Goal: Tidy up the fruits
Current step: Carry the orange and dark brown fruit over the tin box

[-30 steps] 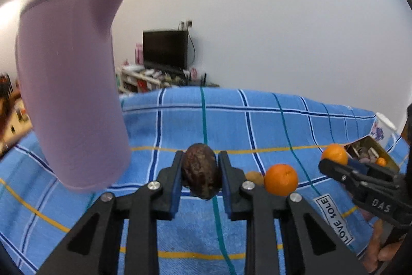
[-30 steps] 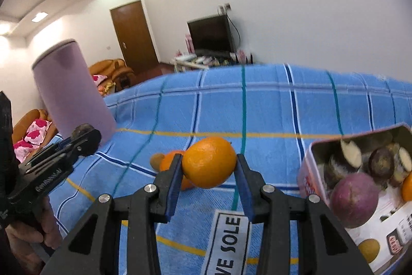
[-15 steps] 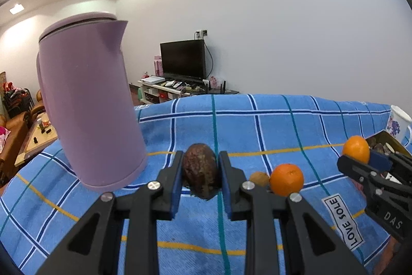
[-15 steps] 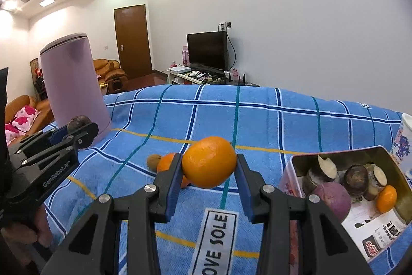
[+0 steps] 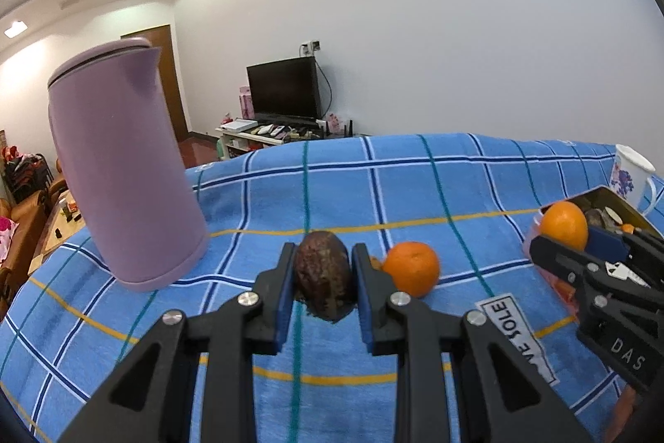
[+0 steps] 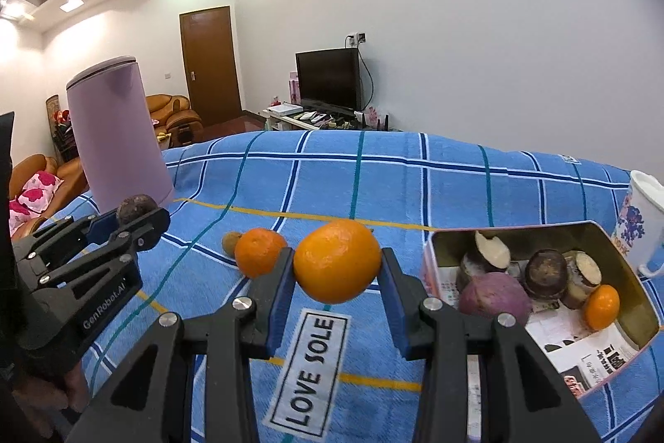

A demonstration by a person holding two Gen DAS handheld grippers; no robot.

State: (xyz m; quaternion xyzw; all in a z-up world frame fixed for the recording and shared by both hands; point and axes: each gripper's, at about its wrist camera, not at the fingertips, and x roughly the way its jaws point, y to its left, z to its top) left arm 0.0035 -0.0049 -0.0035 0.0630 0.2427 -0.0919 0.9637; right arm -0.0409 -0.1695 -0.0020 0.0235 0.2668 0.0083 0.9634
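My left gripper (image 5: 323,275) is shut on a dark brown fruit (image 5: 323,279) and holds it above the blue checked cloth (image 5: 415,185). My right gripper (image 6: 337,268) is shut on an orange (image 6: 337,261), held above the cloth left of an open tin box (image 6: 622,260). The box holds purple and brown fruits and a small orange (image 6: 601,307). A second orange (image 6: 259,252) and a small brown fruit (image 6: 230,241) lie on the cloth between the grippers. The right gripper with its orange also shows in the left wrist view (image 5: 564,231), and the left gripper in the right wrist view (image 6: 139,214).
A tall lilac kettle (image 5: 120,177) stands on the cloth at the left. A white flowered mug (image 6: 641,223) stands behind the box at the right. A "LOVE SOLE" label (image 6: 311,368) is sewn on the cloth near me.
Both grippers have drawn back and risen a little with their fruits still held. The kettle now looks farther from the left gripper, and the box shows more fully to the right.
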